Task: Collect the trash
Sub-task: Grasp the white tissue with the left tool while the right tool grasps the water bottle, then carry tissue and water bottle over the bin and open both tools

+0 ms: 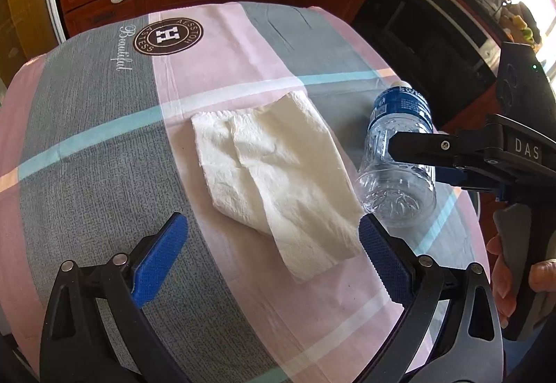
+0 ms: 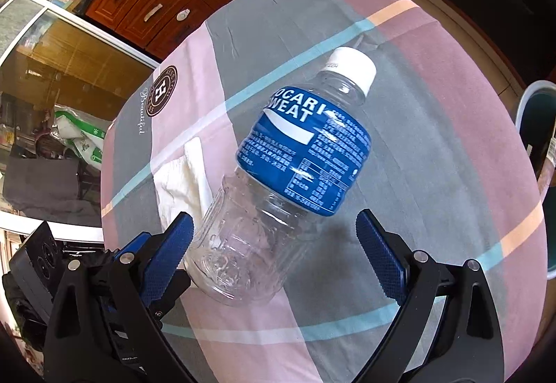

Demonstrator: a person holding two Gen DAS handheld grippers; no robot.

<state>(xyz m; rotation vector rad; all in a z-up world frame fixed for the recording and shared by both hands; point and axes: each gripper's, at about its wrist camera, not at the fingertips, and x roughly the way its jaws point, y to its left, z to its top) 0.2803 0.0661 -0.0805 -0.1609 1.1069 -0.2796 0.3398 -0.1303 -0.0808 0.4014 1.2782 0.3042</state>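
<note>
Right wrist view shows the bottle (image 2: 281, 181) lying on its side on the worktop (image 2: 434, 174), with the white cap (image 2: 354, 68) pointing away from the camera and the clear base near the lens. It looks empty, and its blue label is turned upward. The right tool (image 2: 274, 251) is wide open, and the lower part of the bottle lies between its two blue pads (image 2: 378, 258); the left-hand pad seems to be just beside the bottle wall, or maybe touching it, I cannot tell which. The other pad is clearly apart from it. So this tool has hold of nothing yet.

The tissue (image 1: 274, 167) lies flat and a little crumpled on the striped cloth, just beside the bottle (image 1: 399, 157). In the left wrist view the left tool (image 1: 274, 251) is also wide open and holds nothing. Its pads stand on both sides of the near edge of the tissue, above it as far as I can judge.

By my judgement the task is at its beginning: both pieces of trash are on the worktop and none is collected. What is left is to close on the bottle, to take the tissue, and to carry both away (a round bin (image 2: 535, 153) shows at the right edge of the right wrist view, beyond the worktop, and it is probably the place for them).
</note>
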